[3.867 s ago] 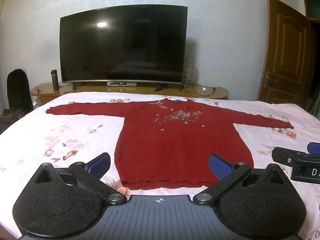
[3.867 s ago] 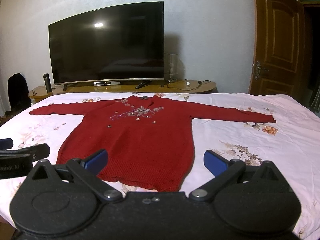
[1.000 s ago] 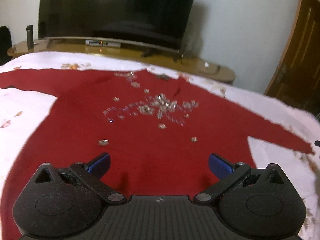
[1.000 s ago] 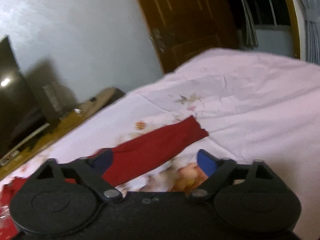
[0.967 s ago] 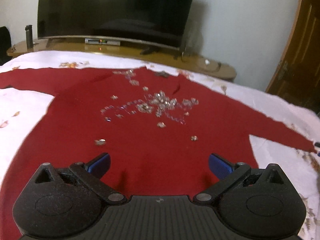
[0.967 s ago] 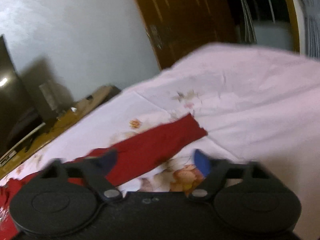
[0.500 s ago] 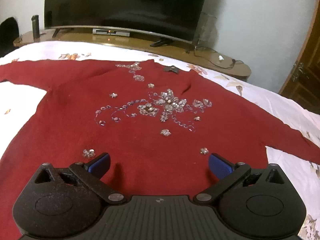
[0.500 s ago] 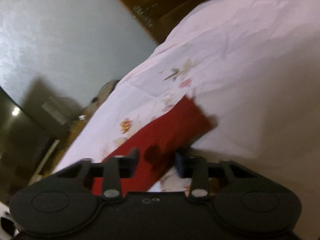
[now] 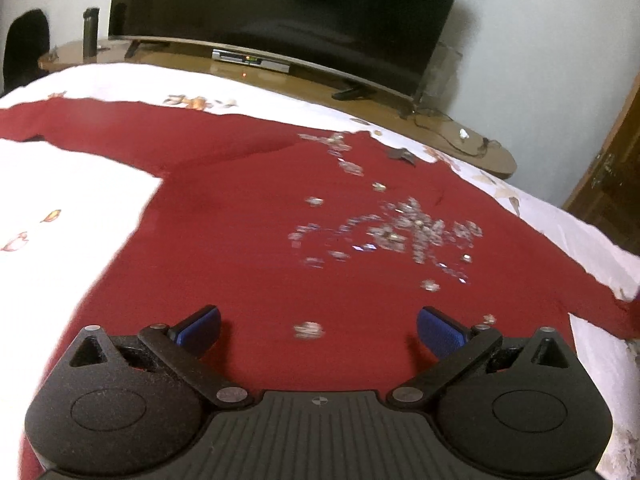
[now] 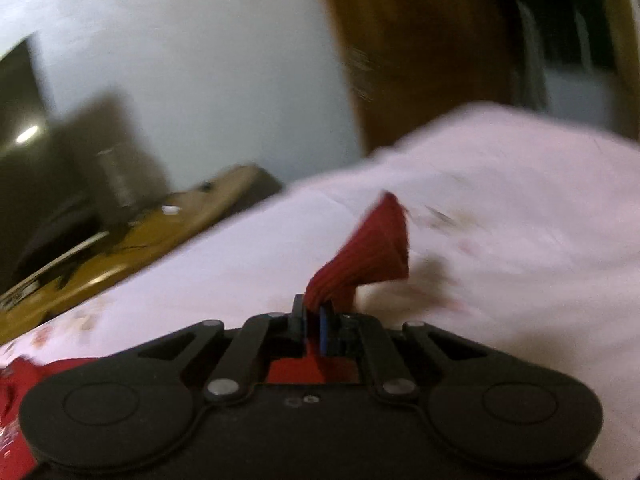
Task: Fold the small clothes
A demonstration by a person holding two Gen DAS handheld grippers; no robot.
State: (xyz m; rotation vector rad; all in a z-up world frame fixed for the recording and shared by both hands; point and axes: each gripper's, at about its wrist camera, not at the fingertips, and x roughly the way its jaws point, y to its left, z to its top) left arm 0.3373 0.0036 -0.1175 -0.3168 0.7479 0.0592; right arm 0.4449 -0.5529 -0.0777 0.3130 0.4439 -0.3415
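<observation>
Between the fingers of the right gripper point(image 10: 314, 320) sits the cuff end of the sweater's sleeve point(image 10: 372, 248), pinched tight: the two pads are drawn almost together with red knit bunched between them, and the free cuff flares up and forward beyond the tips, lifted off the bed sheet point(image 10: 520, 200). The view is motion-blurred, so how deep the bite goes cannot be told. The left gripper point(image 9: 318, 326) hangs over the lower body of the red sweater point(image 9: 248, 216), its blue fingers point(image 9: 200, 326) spread wide, holding nothing, with bare knit between and ahead of them. Step in hand, as I judge it: folding the gripped sleeve inward across the chest. To do it well, carry the cuff low and level toward the beadwork, keeping the sleeve taut enough that it creases at the shoulder seam without dragging the body along; the left fingers could pin the body near that shoulder if it creeps. The sweater lies face up and flat on the bed, far sleeve stretched out left of the left fingers, neckline ahead toward the television point(image 9: 288, 8). It is a ribbed, soft knit, limp, with a silvery bead cluster point(image 9: 400, 232) on the chest that may snag the sleeve.
</observation>
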